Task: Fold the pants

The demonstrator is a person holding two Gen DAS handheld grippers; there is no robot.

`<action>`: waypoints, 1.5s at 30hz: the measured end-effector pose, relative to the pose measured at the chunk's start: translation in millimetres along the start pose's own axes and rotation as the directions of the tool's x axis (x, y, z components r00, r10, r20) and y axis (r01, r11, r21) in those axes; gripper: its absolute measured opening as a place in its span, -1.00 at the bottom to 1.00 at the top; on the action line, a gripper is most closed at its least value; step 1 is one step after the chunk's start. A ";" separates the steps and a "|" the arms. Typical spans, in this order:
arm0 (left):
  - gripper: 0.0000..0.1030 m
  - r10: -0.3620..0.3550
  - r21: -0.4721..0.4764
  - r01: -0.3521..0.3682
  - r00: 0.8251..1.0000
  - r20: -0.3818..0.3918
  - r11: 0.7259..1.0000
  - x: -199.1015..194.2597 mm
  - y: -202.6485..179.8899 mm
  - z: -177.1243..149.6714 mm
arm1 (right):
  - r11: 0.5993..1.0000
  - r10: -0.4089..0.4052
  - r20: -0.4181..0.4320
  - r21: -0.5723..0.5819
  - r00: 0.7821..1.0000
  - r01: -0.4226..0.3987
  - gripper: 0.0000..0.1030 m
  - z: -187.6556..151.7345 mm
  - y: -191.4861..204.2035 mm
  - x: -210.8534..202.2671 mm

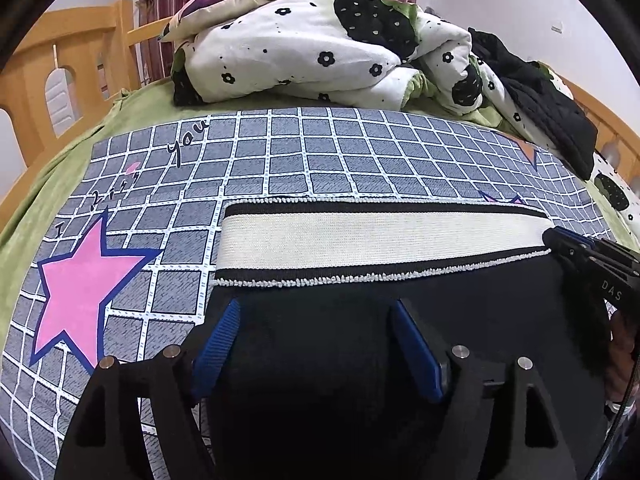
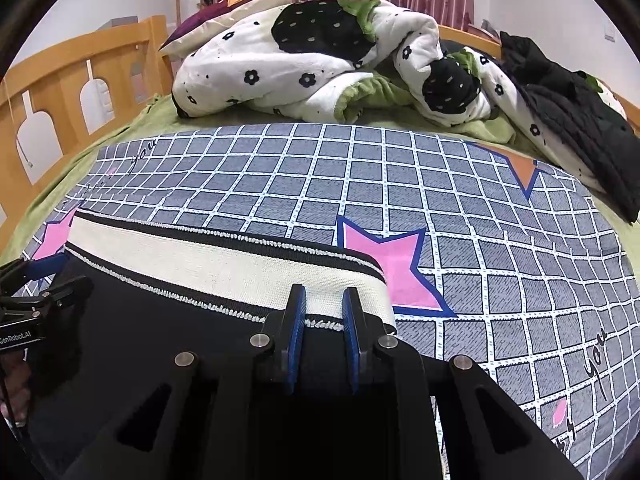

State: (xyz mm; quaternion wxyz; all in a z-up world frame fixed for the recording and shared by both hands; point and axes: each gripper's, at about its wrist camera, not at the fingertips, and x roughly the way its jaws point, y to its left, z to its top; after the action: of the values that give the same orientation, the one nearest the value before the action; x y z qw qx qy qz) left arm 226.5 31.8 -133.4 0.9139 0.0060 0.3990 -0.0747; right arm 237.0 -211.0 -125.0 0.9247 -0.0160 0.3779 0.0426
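Pants (image 1: 360, 340) flat on grid-print sheet (image 1: 280, 152) on bed, cream-and-black waistband (image 1: 360, 244) at far edge.

Left hand-held gripper (image 1: 316, 340): jaws apart over black fabric near waistband's left end, nothing pinched. Judgement: slide toward left corner, close on band itself, not the loose cloth.

Right hand-held gripper (image 2: 324, 312): clamped on waistband's right end. Judgement: keep pinch firm, hold band taut and level so both corners lift together.

Rumpled floral blanket (image 2: 312, 60) behind; keep fold clear of it.
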 end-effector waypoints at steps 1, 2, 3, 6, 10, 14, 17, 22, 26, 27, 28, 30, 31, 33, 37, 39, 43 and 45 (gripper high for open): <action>0.49 0.000 0.000 0.000 1.000 -0.001 1.000 -0.1 1.0 0.0 | 1.000 0.003 -0.001 0.001 1.000 -0.003 -0.66 0.0 -0.7 0.0; 0.50 0.000 -0.002 0.000 1.000 -0.003 1.000 0.0 1.3 0.2 | 1.000 0.006 -0.002 0.001 1.000 -0.006 -0.66 0.2 -1.5 -0.1; 0.50 0.001 -0.002 -0.001 1.000 -0.004 1.000 -0.2 1.0 -0.1 | 1.000 0.010 -0.004 0.001 1.000 -0.010 -0.66 0.4 -2.2 0.0; 0.51 0.014 -0.004 -0.014 1.000 -0.014 1.000 -3.1 0.7 -1.8 | 0.999 0.037 -0.023 0.010 0.999 -0.037 -0.66 2.6 -6.6 -0.6; 0.48 0.005 -0.020 -0.006 0.999 -0.039 1.000 -14.7 0.0 -10.9 | 0.998 0.063 -0.071 -0.005 0.995 -0.064 -0.62 3.0 -7.7 -8.2; 0.47 -0.028 -0.017 0.027 0.998 -0.052 0.999 -34.1 -5.1 -25.8 | 0.995 0.095 -0.080 -0.008 0.992 -0.096 -0.61 -13.9 -11.2 -31.1; 0.48 -0.027 0.033 0.029 0.999 -0.047 0.999 -53.6 -17.9 -37.5 | 0.994 0.099 -0.095 -0.033 0.991 -0.102 -0.61 -29.1 -6.7 -45.9; 0.48 -0.042 0.096 0.044 0.999 -0.019 0.994 -95.5 -24.3 -62.9 | 0.994 0.105 -0.097 0.013 0.990 -0.104 -0.56 -52.5 -1.0 -70.4; 0.48 -0.059 0.033 0.059 0.998 0.009 0.998 -134.0 1.8 -93.1 | 0.995 0.100 -0.123 0.011 0.987 -0.099 -0.54 -73.1 7.9 -92.5; 0.48 -0.080 0.010 0.080 0.997 0.004 0.997 -143.7 10.7 -103.9 | 0.994 0.106 -0.133 0.003 0.985 -0.107 -0.54 -77.1 10.4 -96.2; 0.48 -0.087 0.007 0.087 0.996 -0.002 0.996 -148.0 14.6 -109.6 | 0.993 0.115 -0.142 -0.003 0.983 -0.117 -0.54 -81.3 13.4 -100.4; 0.48 -0.087 0.038 0.088 0.996 -0.026 0.995 -156.6 16.7 -127.2 | 0.993 0.112 -0.149 -0.027 0.982 -0.117 -0.54 -88.5 17.6 -107.6; 0.48 -0.073 0.073 0.075 0.997 -0.036 0.994 -159.7 14.1 -137.2 | 0.994 0.099 -0.148 -0.039 0.984 -0.106 -0.54 -91.7 19.0 -110.6; 0.48 -0.026 0.143 0.033 0.998 -0.052 0.989 -161.2 6.2 -154.6 | 0.995 0.085 -0.150 -0.043 0.985 -0.093 -0.54 -97.6 18.4 -115.7; 0.21 0.077 0.228 -0.058 0.994 -0.073 0.972 -150.8 -2.6 -173.8 | 0.996 0.085 -0.161 -0.019 0.983 -0.089 -0.54 -104.8 12.6 -124.0; -0.03 0.115 0.237 -0.095 0.991 -0.070 0.967 -144.1 -2.4 -174.7 | 0.996 0.082 -0.157 -0.026 0.984 -0.087 -0.54 -107.0 13.0 -127.9; -0.72 0.039 0.168 -0.033 0.999 -0.037 0.985 -142.0 -1.5 -163.1 | 0.996 0.073 -0.150 -0.043 0.986 -0.080 -0.54 -108.7 17.1 -130.4; -0.73 -0.004 0.059 0.003 1.000 0.014 0.998 -150.5 8.5 -157.4 | 0.996 0.065 -0.152 -0.046 0.986 -0.072 -0.54 -108.5 17.6 -128.3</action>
State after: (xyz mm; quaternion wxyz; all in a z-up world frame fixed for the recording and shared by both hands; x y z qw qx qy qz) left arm 12.1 71.1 -131.3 0.9160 0.0320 0.3901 -0.0880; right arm 68.5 -208.7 -112.6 0.8909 -0.0297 0.4457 0.0827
